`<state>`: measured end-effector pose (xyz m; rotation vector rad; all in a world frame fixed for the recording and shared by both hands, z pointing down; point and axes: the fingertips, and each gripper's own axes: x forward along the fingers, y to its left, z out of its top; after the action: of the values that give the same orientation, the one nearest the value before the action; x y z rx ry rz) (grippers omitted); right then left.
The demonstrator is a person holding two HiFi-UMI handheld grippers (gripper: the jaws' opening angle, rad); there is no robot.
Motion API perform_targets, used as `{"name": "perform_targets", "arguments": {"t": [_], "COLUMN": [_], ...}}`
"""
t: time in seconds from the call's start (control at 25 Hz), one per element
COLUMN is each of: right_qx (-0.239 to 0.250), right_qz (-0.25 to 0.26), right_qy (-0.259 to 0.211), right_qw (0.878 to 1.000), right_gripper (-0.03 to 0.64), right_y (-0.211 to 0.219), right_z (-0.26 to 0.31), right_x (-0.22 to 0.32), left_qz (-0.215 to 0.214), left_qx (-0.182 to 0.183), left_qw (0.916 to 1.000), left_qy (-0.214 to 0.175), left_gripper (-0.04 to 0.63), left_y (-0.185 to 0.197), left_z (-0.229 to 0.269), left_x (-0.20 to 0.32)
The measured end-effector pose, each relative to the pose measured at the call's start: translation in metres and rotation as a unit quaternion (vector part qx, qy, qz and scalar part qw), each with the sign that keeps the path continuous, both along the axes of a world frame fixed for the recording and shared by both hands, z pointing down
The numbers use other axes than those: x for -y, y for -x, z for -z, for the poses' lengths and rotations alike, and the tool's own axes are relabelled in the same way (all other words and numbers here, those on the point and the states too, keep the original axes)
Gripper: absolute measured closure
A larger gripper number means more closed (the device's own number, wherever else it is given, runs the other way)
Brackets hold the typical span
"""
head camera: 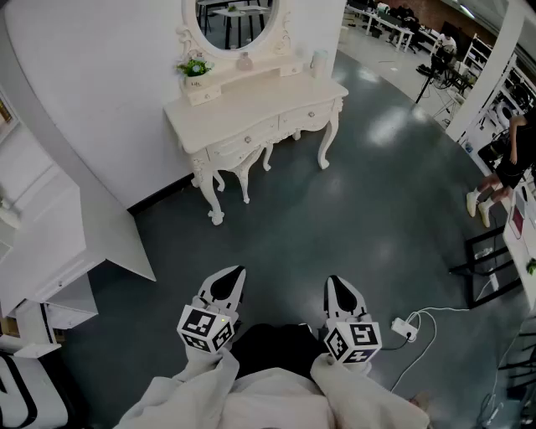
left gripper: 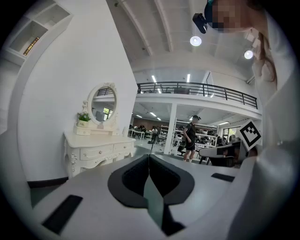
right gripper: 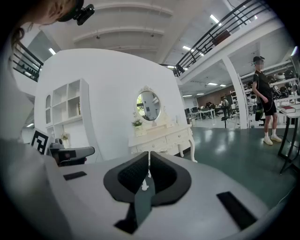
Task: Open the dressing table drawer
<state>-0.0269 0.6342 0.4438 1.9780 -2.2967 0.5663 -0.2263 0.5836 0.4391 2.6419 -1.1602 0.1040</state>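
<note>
The cream dressing table (head camera: pixel 251 109) stands against the white wall at the top of the head view, well away from both grippers. Its front carries two shut drawers (head camera: pixel 244 137) (head camera: pixel 311 115) with small knobs, and an oval mirror (head camera: pixel 237 20) rises above. My left gripper (head camera: pixel 235 273) and right gripper (head camera: pixel 333 283) hang side by side low in that view, over the dark floor, both pointing toward the table. Each is shut with nothing between its jaws. The table also shows far off in the left gripper view (left gripper: pixel 97 153) and the right gripper view (right gripper: pixel 161 138).
A small potted plant (head camera: pixel 194 68) sits on the table's raised shelf. A white shelf unit (head camera: pixel 50 243) stands at the left. A power strip with a white cable (head camera: pixel 405 327) lies on the floor at the right, near a black rack (head camera: pixel 486 261). A person (head camera: pixel 504 167) stands far right.
</note>
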Motion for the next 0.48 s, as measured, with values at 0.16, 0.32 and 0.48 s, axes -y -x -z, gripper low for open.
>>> {"name": "perform_targets", "arguments": {"t": [0.16,0.32,0.48], "right_qx": [0.002,0.002,0.011], "right_qz": [0.007,0.014,0.012], "right_qy": [0.000,-0.002,-0.005], "right_qw": [1.000,1.000,1.000], "right_gripper": [0.577,0.577,0.577], "right_y": [0.007,0.010,0.013], "right_z": [0.000,0.002,0.003], "right_x": [0.003,0.004,0.006], "left_qz": [0.009,0.010,0.012], "left_qx": [0.000,-0.004,-0.004], "left_qw": [1.0000,0.9999,0.9999], "left_qy": [0.000,0.000,0.001], "left_gripper": [0.578,0.578,0.578], "left_y": [0.009,0.009,0.011], "left_z": [0.000,0.001,0.002], "left_x": [0.001,-0.001,-0.001]}}
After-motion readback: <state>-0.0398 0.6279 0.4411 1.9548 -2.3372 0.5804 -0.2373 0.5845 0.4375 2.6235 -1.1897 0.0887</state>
